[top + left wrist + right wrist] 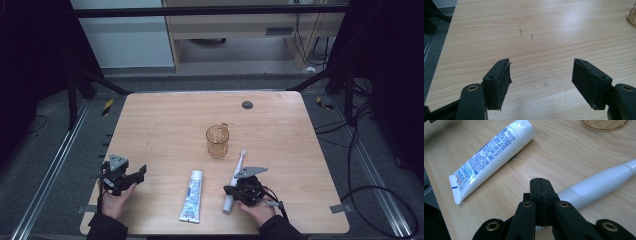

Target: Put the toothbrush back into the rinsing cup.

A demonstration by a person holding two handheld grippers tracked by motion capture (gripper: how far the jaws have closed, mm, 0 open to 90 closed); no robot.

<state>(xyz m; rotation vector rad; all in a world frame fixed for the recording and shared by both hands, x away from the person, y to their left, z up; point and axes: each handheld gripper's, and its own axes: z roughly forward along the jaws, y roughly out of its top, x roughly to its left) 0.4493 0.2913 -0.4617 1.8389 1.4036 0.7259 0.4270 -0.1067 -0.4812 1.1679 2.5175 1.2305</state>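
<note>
Worktop (pixel 165 115) of pale wood carries everything within reach of both hands. Toothpaste tube (pixel 491 155) lies flat just left of the white electric toothbrush (pixel 604 183), with an amber cup (pixel 217 141) beyond, probably awaiting them. Left claw (pixel 541 77) gapes wide over bare wood, idle; right claw (pixel 541 195), jaws pressed together and empty, hovers above the toothbrush handle, likely lining up a grasp.

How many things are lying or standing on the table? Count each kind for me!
Amber see-through cup: 1
White toothpaste tube: 1
White electric toothbrush: 1
Total: 3 things on the table
</note>
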